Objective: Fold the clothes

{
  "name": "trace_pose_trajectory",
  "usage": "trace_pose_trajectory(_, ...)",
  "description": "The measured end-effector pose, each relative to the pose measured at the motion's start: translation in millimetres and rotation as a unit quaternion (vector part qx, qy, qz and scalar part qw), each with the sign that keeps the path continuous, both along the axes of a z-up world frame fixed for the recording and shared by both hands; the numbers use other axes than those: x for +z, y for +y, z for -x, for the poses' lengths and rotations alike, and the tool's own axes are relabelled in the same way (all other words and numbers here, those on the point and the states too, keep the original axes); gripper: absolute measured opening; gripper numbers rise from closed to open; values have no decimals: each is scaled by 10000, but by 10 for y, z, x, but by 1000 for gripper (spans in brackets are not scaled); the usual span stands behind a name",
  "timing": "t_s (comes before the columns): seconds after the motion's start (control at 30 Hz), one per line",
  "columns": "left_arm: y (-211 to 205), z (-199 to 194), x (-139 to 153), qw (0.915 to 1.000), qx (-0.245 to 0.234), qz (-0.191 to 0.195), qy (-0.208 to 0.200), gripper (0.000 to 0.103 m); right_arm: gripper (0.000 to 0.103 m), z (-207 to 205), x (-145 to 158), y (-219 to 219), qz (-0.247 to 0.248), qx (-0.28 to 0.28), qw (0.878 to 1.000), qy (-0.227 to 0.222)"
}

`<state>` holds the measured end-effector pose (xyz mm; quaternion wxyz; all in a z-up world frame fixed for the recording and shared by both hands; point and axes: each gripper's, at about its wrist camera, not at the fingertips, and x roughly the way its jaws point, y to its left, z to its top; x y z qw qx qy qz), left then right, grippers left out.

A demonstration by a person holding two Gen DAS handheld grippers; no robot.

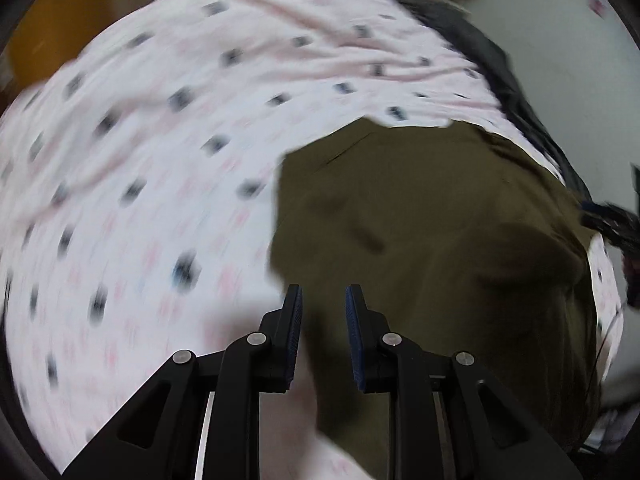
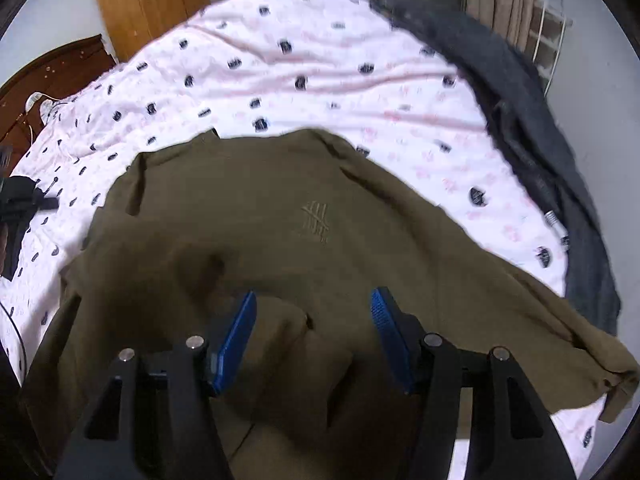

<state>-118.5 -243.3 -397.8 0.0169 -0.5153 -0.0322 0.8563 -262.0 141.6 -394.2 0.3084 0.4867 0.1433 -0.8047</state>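
An olive-green sweatshirt [image 2: 280,232] with an embroidered tally-mark logo lies spread on a bed covered by a white and pink patterned sheet [image 2: 320,72]. My right gripper [image 2: 314,300] is open and empty, hovering just above the lower part of the sweatshirt. In the left wrist view the sweatshirt [image 1: 420,220] fills the right half, blurred. My left gripper [image 1: 323,296] is open with a narrow gap and empty, above the sweatshirt's left edge where it meets the sheet [image 1: 160,160].
A dark grey garment [image 2: 540,140] lies along the bed's right edge. The left gripper shows as a black shape [image 2: 20,204] at the left of the right wrist view. A wooden wardrobe [image 2: 148,4] and a dark wooden headboard [image 2: 52,72] stand behind the bed.
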Motion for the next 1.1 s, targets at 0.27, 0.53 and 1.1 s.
trace_pose_trajectory(0.27,339,751,-296,9751,-2050,758,-386,19,61,40,-518,-12,-164,-64,9986,-502)
trace_pose_trajectory(0.53,438,897,-556,9312,-3410,1035,-761,20,61,-60,-628,56,-115,-254,9976,-634)
trace_pose_trajectory(1.1,575,1018,-680,8051,-5698,1158,-1176,47,62,-154,-581,44,-176,-632,9965,-516)
